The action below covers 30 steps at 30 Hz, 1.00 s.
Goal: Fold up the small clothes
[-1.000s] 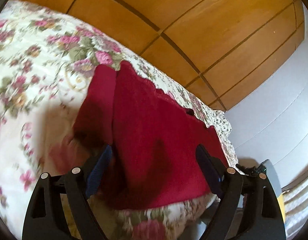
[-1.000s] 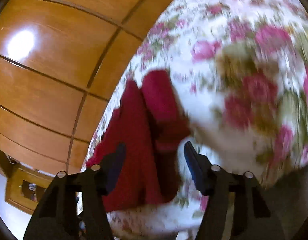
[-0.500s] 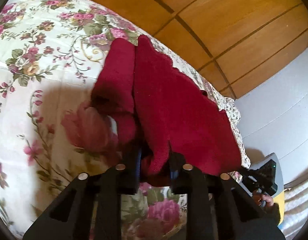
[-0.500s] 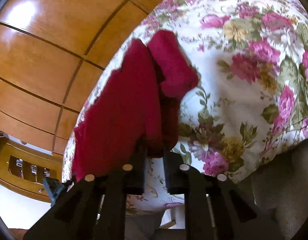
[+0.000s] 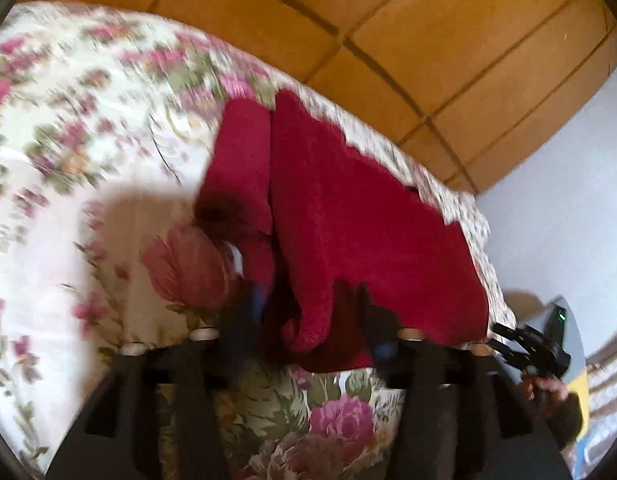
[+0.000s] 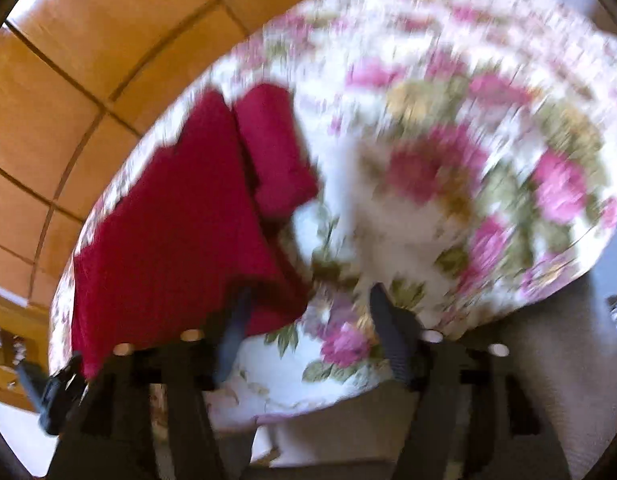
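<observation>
In the left wrist view, floral bedding fills the left of the frame, and the red garment lies centre to right, its near hem bunched between the left gripper. That gripper's jaws have just been opening, cloth between them but apparently not pinched. Far right, the bed edge drops off by a pale wall. In the right wrist view, the right gripper has likewise just been opening, and only its left finger overlaps the hem. A released corner could slump or slip over the near edge. The open bedding beyond the garment offers room for the fold.
</observation>
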Tool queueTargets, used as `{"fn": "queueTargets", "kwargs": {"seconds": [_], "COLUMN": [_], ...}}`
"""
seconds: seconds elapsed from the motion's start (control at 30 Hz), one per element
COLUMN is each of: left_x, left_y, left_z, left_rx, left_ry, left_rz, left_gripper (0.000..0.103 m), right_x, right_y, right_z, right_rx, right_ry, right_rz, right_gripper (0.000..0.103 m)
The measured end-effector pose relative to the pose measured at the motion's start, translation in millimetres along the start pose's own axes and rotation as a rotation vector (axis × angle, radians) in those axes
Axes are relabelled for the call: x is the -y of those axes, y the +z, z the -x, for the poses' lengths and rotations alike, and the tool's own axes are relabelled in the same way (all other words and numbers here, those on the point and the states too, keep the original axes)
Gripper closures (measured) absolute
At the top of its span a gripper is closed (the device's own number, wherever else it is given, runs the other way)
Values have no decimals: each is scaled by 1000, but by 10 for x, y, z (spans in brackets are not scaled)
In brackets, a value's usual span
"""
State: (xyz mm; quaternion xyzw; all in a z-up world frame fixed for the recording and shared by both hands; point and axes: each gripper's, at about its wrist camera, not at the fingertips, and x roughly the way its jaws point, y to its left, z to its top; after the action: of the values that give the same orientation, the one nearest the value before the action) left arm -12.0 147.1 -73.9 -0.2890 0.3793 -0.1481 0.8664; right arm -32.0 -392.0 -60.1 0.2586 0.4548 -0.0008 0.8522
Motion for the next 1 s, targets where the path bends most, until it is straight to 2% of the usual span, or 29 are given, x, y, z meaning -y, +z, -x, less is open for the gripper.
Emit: {"fn": "queueTargets", "kwargs": {"seconds": [0.1,0.17,0.2,0.3,0.37,0.43,0.5,0.57,0.73,0.77,0.8,0.83,0.93,1.0], "left_x": [131,274,356,664,812,937,1066,1132,1151,1123,1035,929,859,882], "left_y": [70,136,171,298,377,471,586,662,771,770,749,717,642,633], "left_z": [113,124,104,-68,-211,-378,-592,-772,-1337,-1418,-1557,-1626,-1635,-1638], "left_rx": [75,97,95,74,54,29,10,-4,-51,-57,-79,-91,-50,-57], "left_ry": [18,18,13,-9,-3,14,37,49,181,214,269,275,245,249], "left_rz": [-46,-85,-109,-187,-219,-244,-270,-285,-333,-338,-336,-329,-349,-360], "left_gripper": [46,42,39,39,32,32,32,32,32,32,32,28,21,18], "right_x": [-151,-329,-434,-774,-1051,-1261,-1384,-1465,-1554,-1563,-1548,-1536,-1455,-1462], "right_y": [51,81,91,156,193,222,270,362,633,660,703,730,804,816], "right_z": [155,170,164,-4,-178,-406,-603,-800,-1323,-1382,-1458,-1490,-1641,-1690], "right_rx": [103,125,124,123,130,112,94,64,0,-2,7,18,48,67], "right_ry": [3,7,1,-37,-43,-49,-62,-46,-38,-43,-51,-55,-76,-100], "right_rz": [64,138,192,367,517,637,693,702,648,637,618,600,532,530], "right_gripper": [41,41,42,52,53,55,55,55,53,50,42,35,31,28]}}
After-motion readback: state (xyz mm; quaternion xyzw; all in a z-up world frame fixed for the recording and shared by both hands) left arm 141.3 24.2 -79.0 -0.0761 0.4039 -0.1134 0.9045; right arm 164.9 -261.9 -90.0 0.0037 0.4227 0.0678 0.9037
